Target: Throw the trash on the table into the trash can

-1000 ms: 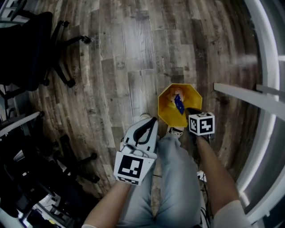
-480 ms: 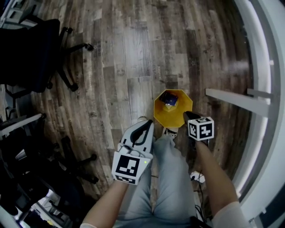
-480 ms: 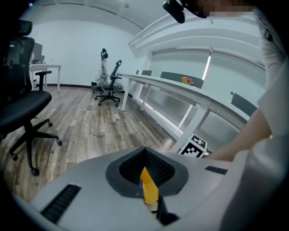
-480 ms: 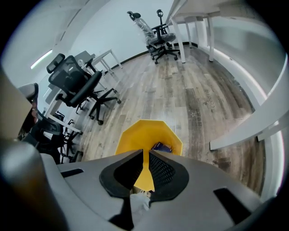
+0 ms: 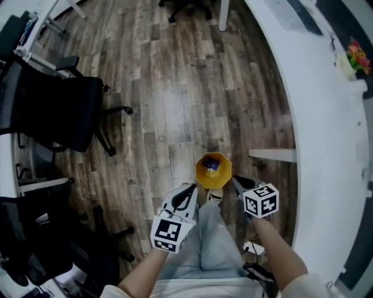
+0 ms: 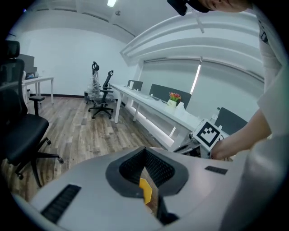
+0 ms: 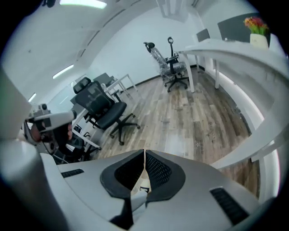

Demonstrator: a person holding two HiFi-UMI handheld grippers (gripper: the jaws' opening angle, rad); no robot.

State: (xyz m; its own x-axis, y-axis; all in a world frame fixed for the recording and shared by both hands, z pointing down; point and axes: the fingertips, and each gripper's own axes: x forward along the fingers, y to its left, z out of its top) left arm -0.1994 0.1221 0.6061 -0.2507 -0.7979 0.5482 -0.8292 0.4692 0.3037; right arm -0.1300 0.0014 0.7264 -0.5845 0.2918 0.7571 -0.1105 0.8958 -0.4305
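Observation:
The yellow trash can stands on the wood floor just in front of the person's feet, with a dark blue piece of trash lying inside it. My left gripper hangs above and to the can's left, jaws shut and empty. To the can's right, my right gripper is also shut with nothing in it. In the left gripper view my left gripper has its tips together, and a sliver of the yellow can shows through the gap behind them. The right gripper view shows my right gripper closed over the floor.
A long curved white table runs along the right, with a small flower pot on it. Black office chairs stand at the left and more at the far end. A white table leg panel juts out near the can.
Both grippers have risen well above the can, and the view has pulled up, so the can looks smaller and the table top shows. The blue trash now lies lower in the can.

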